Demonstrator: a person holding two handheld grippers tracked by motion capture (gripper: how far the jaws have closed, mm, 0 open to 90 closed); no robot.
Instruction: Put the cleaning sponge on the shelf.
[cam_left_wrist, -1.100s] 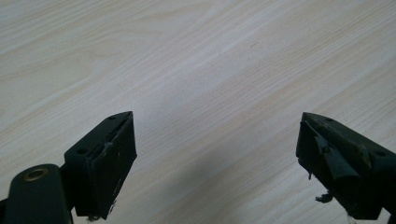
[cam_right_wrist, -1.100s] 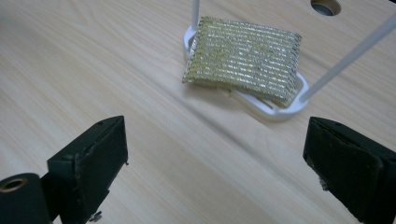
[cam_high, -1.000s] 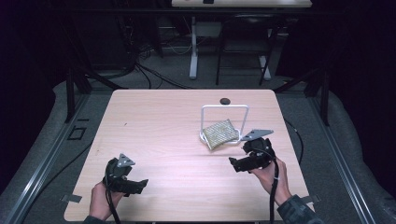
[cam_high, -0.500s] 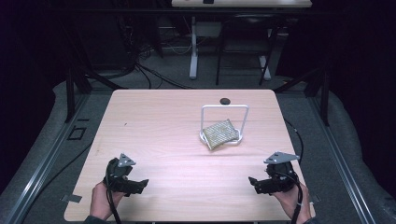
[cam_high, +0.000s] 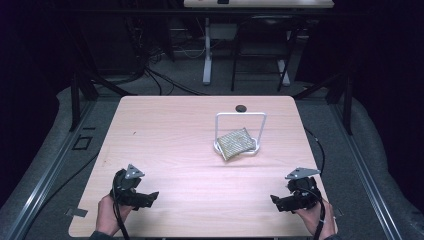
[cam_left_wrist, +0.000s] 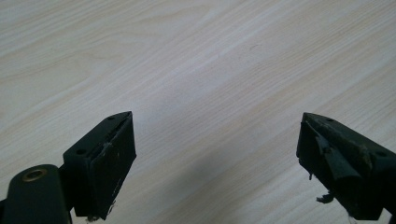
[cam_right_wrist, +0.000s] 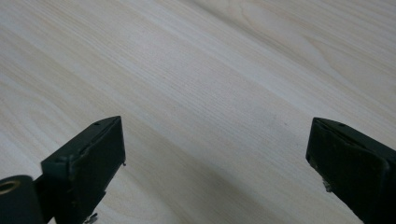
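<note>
Both tongs are held wide open and empty near the worktop (cam_high: 165, 130) front corners: left tongs (cam_high: 149, 198), right tongs (cam_high: 278, 202). What may be a sponge (cam_high: 235, 143) is propped on a white wire stand (cam_high: 240, 116) mid-right.

The table (cam_high: 175, 140) is pale wood with fine grain streaks. Near its far edge lies a small black disc (cam_high: 241, 107). A white wire stand (cam_high: 240, 131) holds an olive-tan, woven-looking pad (cam_high: 235, 142). Both grippers (cam_high: 150, 198) (cam_high: 278, 202) are black, topped with grey plates.
</note>
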